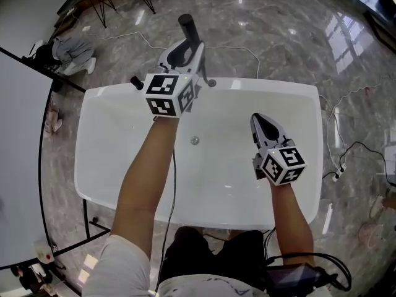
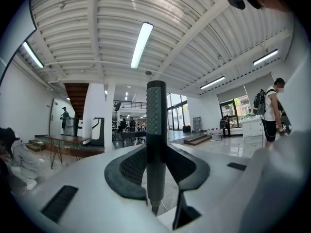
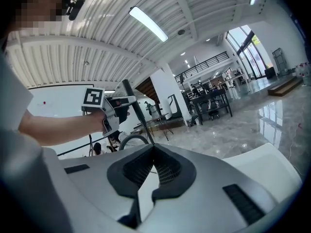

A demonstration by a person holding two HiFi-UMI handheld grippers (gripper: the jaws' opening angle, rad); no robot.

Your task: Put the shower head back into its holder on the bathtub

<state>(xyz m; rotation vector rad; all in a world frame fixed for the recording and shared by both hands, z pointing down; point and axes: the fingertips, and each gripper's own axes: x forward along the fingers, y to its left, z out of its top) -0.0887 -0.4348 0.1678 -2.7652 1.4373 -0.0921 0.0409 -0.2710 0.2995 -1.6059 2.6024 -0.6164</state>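
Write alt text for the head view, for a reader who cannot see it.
Seen from above, the left gripper holds a dark shower head upright near the far rim of a white bathtub. The right gripper, shut and empty, hovers over the tub's right side.

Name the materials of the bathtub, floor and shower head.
Bathtub: glossy white, likely acrylic or enamel. Floor: polished grey veined stone or tile, with bright reflections. Shower head: dark, matte, dotted texture; probably plastic or coated metal.
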